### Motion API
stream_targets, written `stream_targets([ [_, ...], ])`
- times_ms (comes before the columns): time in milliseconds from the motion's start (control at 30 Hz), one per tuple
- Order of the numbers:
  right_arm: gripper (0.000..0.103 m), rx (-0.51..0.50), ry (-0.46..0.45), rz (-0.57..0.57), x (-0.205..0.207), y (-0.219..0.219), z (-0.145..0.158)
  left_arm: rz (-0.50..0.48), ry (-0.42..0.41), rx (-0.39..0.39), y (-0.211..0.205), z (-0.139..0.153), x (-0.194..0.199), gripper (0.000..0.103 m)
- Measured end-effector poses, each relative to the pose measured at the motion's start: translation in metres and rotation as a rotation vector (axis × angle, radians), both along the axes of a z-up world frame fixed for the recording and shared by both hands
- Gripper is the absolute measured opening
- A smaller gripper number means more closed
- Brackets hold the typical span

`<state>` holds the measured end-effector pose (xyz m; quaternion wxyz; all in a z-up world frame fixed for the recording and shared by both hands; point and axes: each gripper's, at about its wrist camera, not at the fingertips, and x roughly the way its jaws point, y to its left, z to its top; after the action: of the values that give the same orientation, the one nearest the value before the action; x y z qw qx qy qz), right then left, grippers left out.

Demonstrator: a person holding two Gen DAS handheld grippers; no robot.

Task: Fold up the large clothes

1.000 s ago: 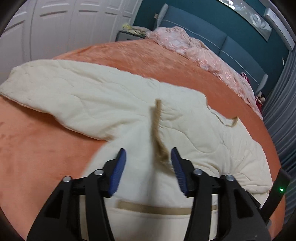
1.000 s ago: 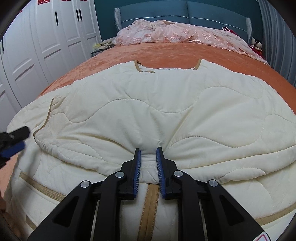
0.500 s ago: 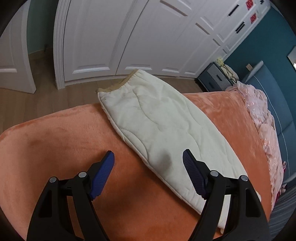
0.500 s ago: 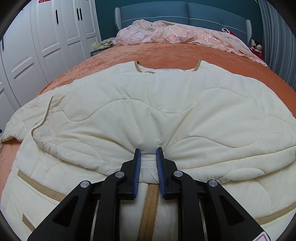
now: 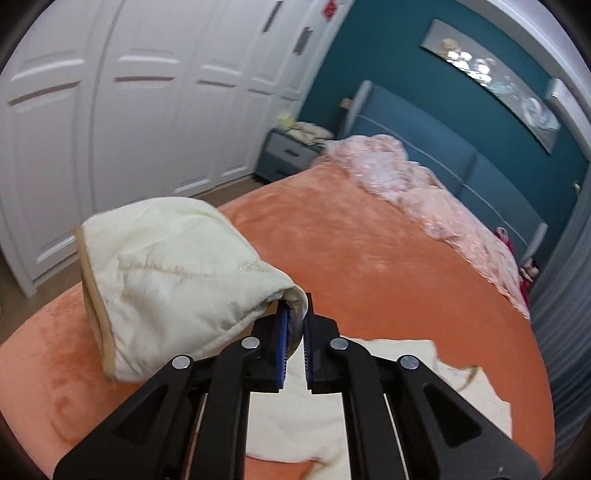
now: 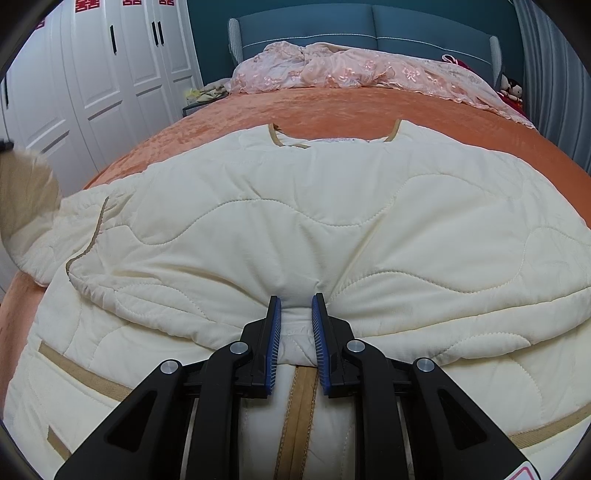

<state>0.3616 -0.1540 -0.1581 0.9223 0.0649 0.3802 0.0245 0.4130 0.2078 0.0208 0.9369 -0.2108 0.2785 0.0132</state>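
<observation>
A large cream quilted jacket [image 6: 303, 221] with tan trim lies spread on the orange bed, collar toward the headboard. My right gripper [image 6: 296, 306] is shut on a folded edge of the jacket's middle, above the tan front placket [image 6: 299, 406]. My left gripper [image 5: 294, 314] is shut on the jacket's left sleeve [image 5: 166, 280] and holds it lifted above the bed, tan cuff hanging at the left. The lifted sleeve shows blurred at the left edge of the right wrist view [image 6: 26, 188]. The jacket body lies below my left gripper [image 5: 369, 398].
The orange bedspread [image 5: 369, 258] covers the bed. A pink lace cover [image 6: 351, 70] is bunched by the blue headboard [image 6: 369, 29]. White wardrobe doors [image 5: 129, 110] stand to the left, with a grey nightstand [image 5: 288, 155] beside the bed.
My left gripper closed on the sleeve, which lay flat under its open jaws half a second ago, and lifted it off the bed. My right gripper kept its hold and did not move.
</observation>
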Motion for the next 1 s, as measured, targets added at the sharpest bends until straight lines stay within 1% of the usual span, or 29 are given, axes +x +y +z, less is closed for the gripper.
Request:
stream_targets([
  [33,0.017,0.004,-0.001,0.0,0.0,0.0,0.0,-0.062,-0.011,-0.017,-0.026,0.008,0.001,0.006],
  [67,0.017,0.009,-0.002,0.0,0.0,-0.001,0.0,-0.119,-0.005,-0.023,-0.05,0.012,0.002,0.006],
  [100,0.016,0.016,-0.002,0.001,0.001,-0.002,0.0,-0.174,0.005,-0.013,-0.077,0.013,0.003,0.006],
  [167,0.016,0.032,-0.001,0.002,0.001,-0.004,0.0,-0.276,0.021,0.043,-0.133,0.012,0.001,0.006],
  [200,0.016,0.042,0.003,0.002,0.001,-0.005,0.002,-0.326,0.038,0.068,-0.161,0.007,-0.002,0.007],
  [233,0.016,0.06,0.004,0.001,-0.001,-0.008,0.005,-0.373,0.065,0.075,-0.185,0.0,-0.004,0.01],
  [267,0.017,0.086,0.001,-0.005,-0.005,-0.012,0.01,-0.421,0.103,0.06,-0.204,-0.01,-0.006,0.013],
  [300,0.021,0.129,-0.002,-0.013,-0.012,-0.019,0.015,-0.456,0.146,0.03,-0.221,-0.022,-0.01,0.017],
  [333,0.028,0.18,-0.007,-0.017,-0.022,-0.026,0.02,-0.482,0.178,-0.001,-0.232,-0.033,-0.013,0.026],
  [367,0.034,0.217,-0.015,-0.023,-0.033,-0.033,0.025,-0.503,0.193,-0.03,-0.239,-0.041,-0.019,0.036],
  [400,0.047,0.233,-0.029,-0.029,-0.047,-0.041,0.03,-0.512,0.194,-0.05,-0.242,-0.046,-0.024,0.042],
  [433,0.054,0.233,-0.044,-0.028,-0.059,-0.047,0.035,-0.515,0.191,-0.067,-0.241,-0.05,-0.028,0.056],
  [467,0.055,0.228,-0.052,-0.019,-0.068,-0.054,0.039,-0.509,0.186,-0.088,-0.235,-0.053,-0.033,0.067],
  [533,0.058,0.204,-0.049,-0.009,-0.077,-0.067,0.047,-0.474,0.176,-0.148,-0.216,-0.06,-0.046,0.078],
  [567,0.058,0.185,-0.046,-0.012,-0.078,-0.073,0.05,-0.446,0.178,-0.187,-0.199,-0.063,-0.049,0.081],
  [600,0.059,0.173,-0.042,-0.022,-0.076,-0.081,0.053,-0.41,0.187,-0.216,-0.188,-0.067,-0.05,0.081],
  [633,0.059,0.173,-0.038,-0.041,-0.072,-0.089,0.054,-0.37,0.204,-0.236,-0.18,-0.073,-0.052,0.081],
  [667,0.059,0.185,-0.036,-0.072,-0.067,-0.098,0.056,-0.324,0.223,-0.261,-0.163,-0.081,-0.049,0.081],
  [733,0.059,0.242,-0.038,-0.13,-0.054,-0.116,0.059,-0.227,0.258,-0.305,-0.132,-0.089,-0.046,0.08],
  [800,0.059,0.306,-0.02,-0.169,-0.032,-0.131,0.057,-0.151,0.284,-0.369,-0.104,-0.103,-0.039,0.08],
  [900,0.059,0.36,0.015,-0.232,-0.001,-0.142,0.049,-0.068,0.323,-0.434,-0.075,-0.121,-0.028,0.076],
  [967,0.059,0.382,0.057,-0.273,0.019,-0.145,0.04,-0.039,0.343,-0.486,-0.065,-0.132,-0.022,0.075],
  [1000,0.059,0.411,0.074,-0.282,0.027,-0.146,0.035,-0.026,0.349,-0.517,-0.062,-0.137,-0.02,0.075],
])
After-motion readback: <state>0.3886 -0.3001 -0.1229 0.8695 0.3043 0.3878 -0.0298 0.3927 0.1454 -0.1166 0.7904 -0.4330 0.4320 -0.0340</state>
